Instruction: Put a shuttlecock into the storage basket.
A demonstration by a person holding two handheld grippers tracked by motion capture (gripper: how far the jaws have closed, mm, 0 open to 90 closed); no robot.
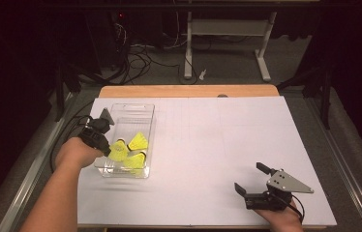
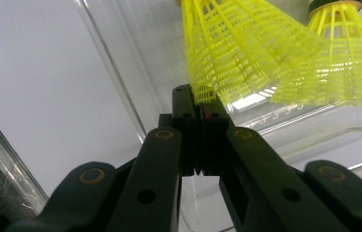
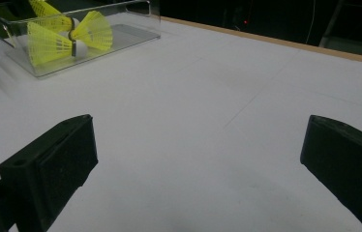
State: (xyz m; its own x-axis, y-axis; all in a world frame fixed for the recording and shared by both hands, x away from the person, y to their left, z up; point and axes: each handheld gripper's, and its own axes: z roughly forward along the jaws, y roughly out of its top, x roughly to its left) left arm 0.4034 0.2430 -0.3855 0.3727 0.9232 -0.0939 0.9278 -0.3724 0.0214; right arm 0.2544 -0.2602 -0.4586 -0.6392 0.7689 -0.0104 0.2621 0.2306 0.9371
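White counter [image 1: 208, 145] carries a clear box [image 1: 143, 140] where the left gripper [image 2: 203, 104], closed on a yellow shuttlecock's [image 2: 227, 53] thin skirt edge, could lose it when lifted, while the right gripper [image 1: 251, 179] rests wide open, empty.

We note both grippers [image 1: 250, 181] are black, with brass-coloured pivot pins. The right carries a grey three-cornered plate [image 1: 288, 182] with screws. Forearms are bare, unsleeved.

Three yellow shuttlecocks [image 1: 129, 151], mesh plastic skirts, lie clustered at the near end of a clear plastic bin [image 1: 131, 109]. One shuttlecock [image 2: 227, 53] is pinched at its skirt rim; the others rest beside it.
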